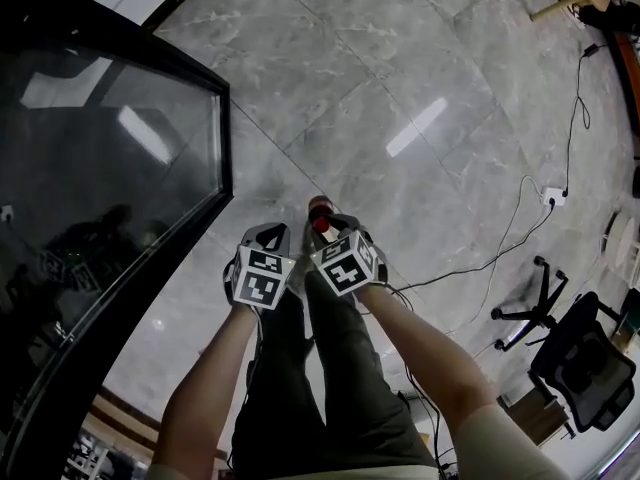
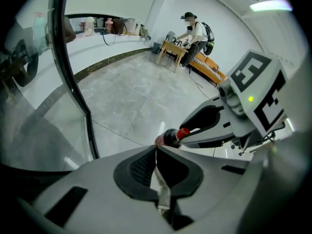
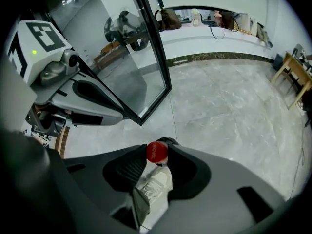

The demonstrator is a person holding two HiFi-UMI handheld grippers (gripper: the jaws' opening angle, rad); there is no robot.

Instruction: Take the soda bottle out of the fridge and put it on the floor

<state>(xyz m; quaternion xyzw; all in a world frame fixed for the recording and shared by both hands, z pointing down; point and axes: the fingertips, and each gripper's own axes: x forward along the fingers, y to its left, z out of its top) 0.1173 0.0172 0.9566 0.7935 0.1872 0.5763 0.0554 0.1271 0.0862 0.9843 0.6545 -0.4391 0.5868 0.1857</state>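
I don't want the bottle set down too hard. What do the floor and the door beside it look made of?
Floor: polished grey stone or stone-look tile, going by the veining, seams and light glare.
Door: clear glass in a black frame, perhaps metal; it mirrors the ceiling lights.

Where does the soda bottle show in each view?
Head view: soda bottle at picture centre.
Left gripper view: centre, slightly right.
Right gripper view: lower centre, red cap towards camera.
Shared landmark: black-framed glass door.
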